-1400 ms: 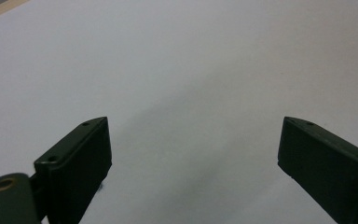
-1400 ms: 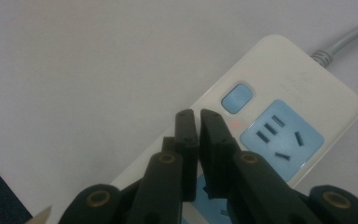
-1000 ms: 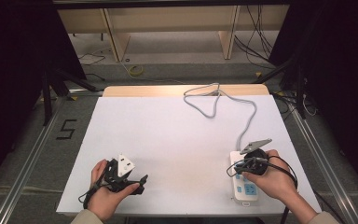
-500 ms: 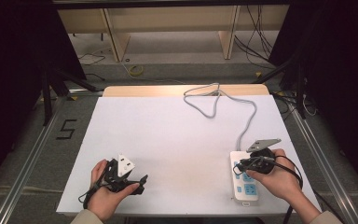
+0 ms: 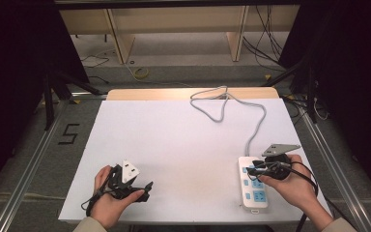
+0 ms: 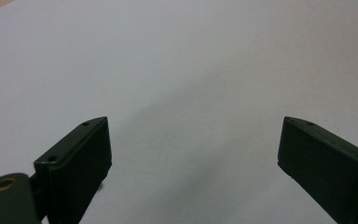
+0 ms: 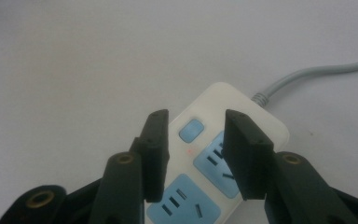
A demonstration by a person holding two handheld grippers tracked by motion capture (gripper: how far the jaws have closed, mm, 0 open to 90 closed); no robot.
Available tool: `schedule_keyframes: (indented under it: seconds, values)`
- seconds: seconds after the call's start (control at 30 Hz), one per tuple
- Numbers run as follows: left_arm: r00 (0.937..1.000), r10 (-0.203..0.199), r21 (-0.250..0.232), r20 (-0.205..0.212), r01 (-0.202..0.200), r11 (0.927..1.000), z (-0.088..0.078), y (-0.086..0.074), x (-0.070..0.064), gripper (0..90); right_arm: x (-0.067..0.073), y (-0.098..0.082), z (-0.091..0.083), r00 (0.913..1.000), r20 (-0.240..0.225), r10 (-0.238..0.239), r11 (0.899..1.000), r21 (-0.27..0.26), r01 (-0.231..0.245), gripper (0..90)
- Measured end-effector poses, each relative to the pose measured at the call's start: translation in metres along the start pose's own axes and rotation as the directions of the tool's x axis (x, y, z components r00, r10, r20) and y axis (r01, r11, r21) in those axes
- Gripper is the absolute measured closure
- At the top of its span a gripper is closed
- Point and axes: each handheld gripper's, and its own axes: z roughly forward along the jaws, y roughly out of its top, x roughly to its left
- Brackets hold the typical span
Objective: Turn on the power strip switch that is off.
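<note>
A white power strip (image 5: 252, 187) with blue sockets lies at the table's near right, and its grey cable (image 5: 257, 126) runs off to the back edge. My right gripper (image 5: 252, 169) hovers just over the strip's cable end, pointing left. In the right gripper view the jaws stand a little apart with nothing between them (image 7: 196, 154), above the switch button (image 7: 190, 130) and the sockets of the strip (image 7: 235, 100). My left gripper (image 5: 146, 187) rests low at the near left, open wide over bare white tabletop (image 6: 193, 154).
The white table (image 5: 183, 140) has a wooden strip along its back edge (image 5: 174, 93). The cable (image 7: 307, 74) loops at the back middle. Shelving legs and loose floor cables lie beyond the table; metal rails flank both sides.
My right gripper has drifted slightly to the right over the power strip. The left gripper has stayed put.
</note>
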Motion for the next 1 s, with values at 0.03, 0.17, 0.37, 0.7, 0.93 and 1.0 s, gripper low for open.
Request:
schedule_keyframes:
  seconds: [0.03,0.17,0.37,0.7,0.93,1.0]
  values:
    - [1.0,0.0,0.001,0.001,0.0,1.0,0.0,0.0,0.0,9.1,-0.001,-0.001,0.0,1.0,0.001,0.002,1.0,-0.004,-0.002,59.4]
    - [1.0,-0.003,0.002,0.005,0.003,1.0,0.0,-0.001,0.0,9.1,-0.002,-0.003,-0.003,0.9999,-0.006,0.013,0.999,-0.037,-0.013,56.6]
    - [1.0,-0.004,0.009,0.007,0.003,1.0,0.0,-0.001,0.0,9.1,-0.006,-0.007,-0.006,0.9999,-0.002,0.017,0.995,-0.097,-0.017,50.8]
    - [0.9998,-0.012,0.016,0.014,0.012,0.9998,0.001,-0.003,0.0,9.1,-0.011,-0.017,-0.012,0.9992,-0.009,0.039,0.99,-0.138,-0.04,44.8]
    - [0.9998,-0.011,0.027,0.019,0.011,0.9996,0.001,-0.005,0.001,9.1,-0.016,-0.026,-0.018,0.9984,-0.007,0.057,0.98,-0.191,-0.057,42.5]
    - [0.9997,-0.012,0.029,0.02,0.011,0.9995,0.001,-0.005,0.001,9.1,-0.017,-0.029,-0.018,0.998,-0.009,0.062,0.977,-0.204,-0.062,42.2]
